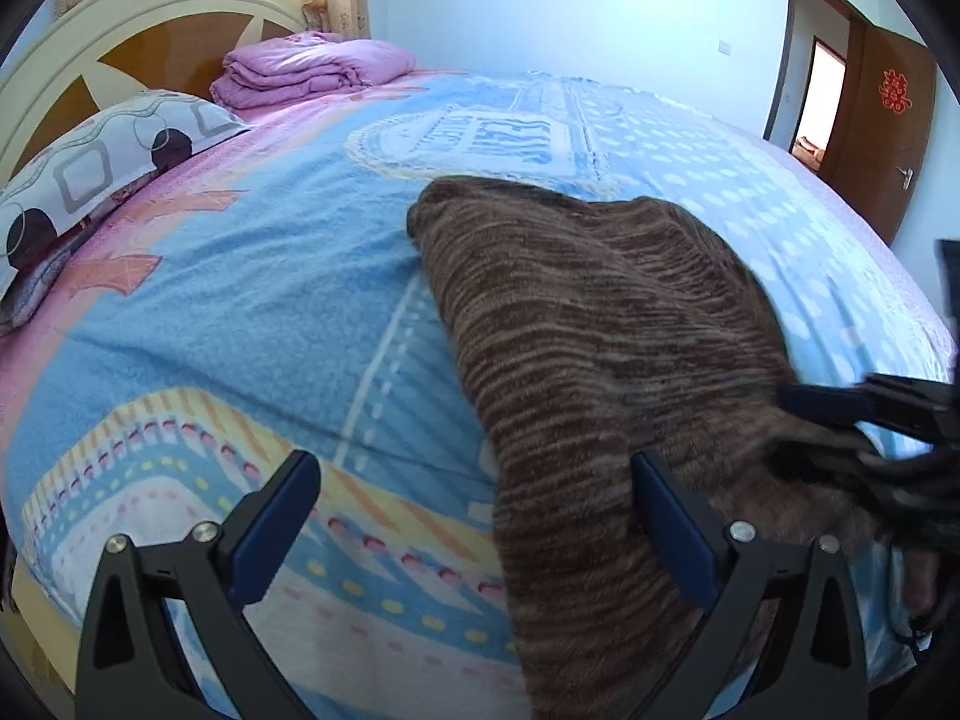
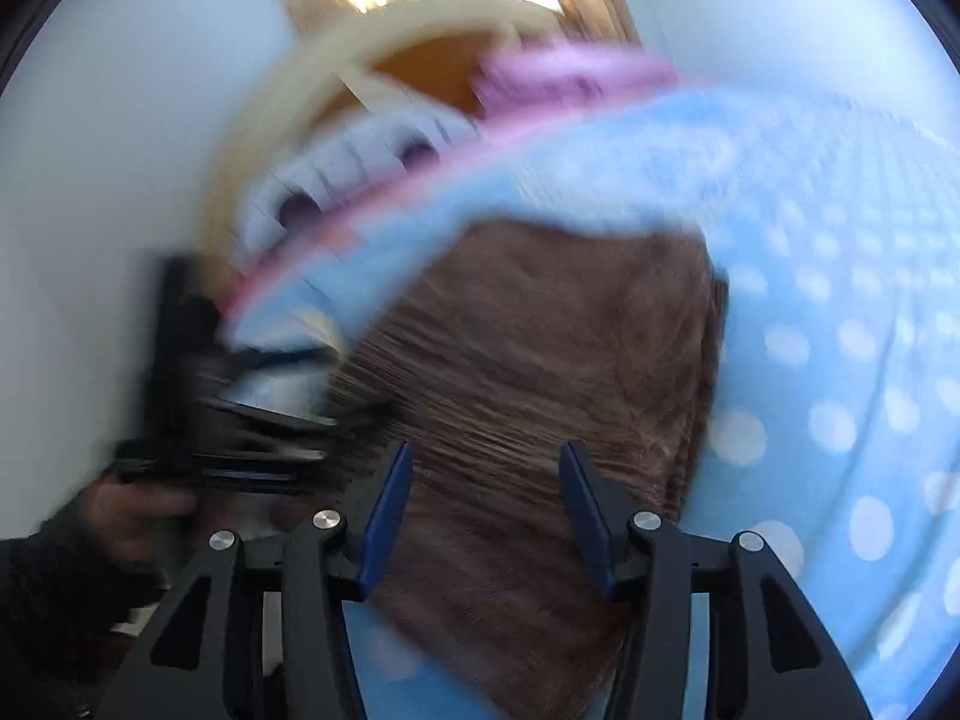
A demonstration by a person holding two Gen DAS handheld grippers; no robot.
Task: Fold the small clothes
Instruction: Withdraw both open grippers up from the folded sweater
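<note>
A brown striped knit garment [image 1: 600, 348] lies spread on the blue patterned bedspread [image 1: 240, 312]. My left gripper [image 1: 474, 474] hangs wide open over the garment's near left edge; its right finger is above the knit, its left finger above the bedspread, and nothing is pinched. The right gripper [image 1: 840, 405] reaches in from the right edge, low over the garment. The right wrist view is blurred. There my right gripper [image 2: 486, 462] stands partly open above the brown garment [image 2: 528, 360], with no cloth pressed between its pads. The left gripper [image 2: 228, 420] shows at the left, held by a hand [image 2: 138, 510].
A cream and wood headboard [image 1: 138, 30] stands at the far left, with a patterned pillow [image 1: 102, 168] and a folded pink quilt [image 1: 312, 69] in front of it. A brown door [image 1: 882, 120] stands open at the far right. A dark knit sleeve [image 1: 912, 480] crosses the right edge.
</note>
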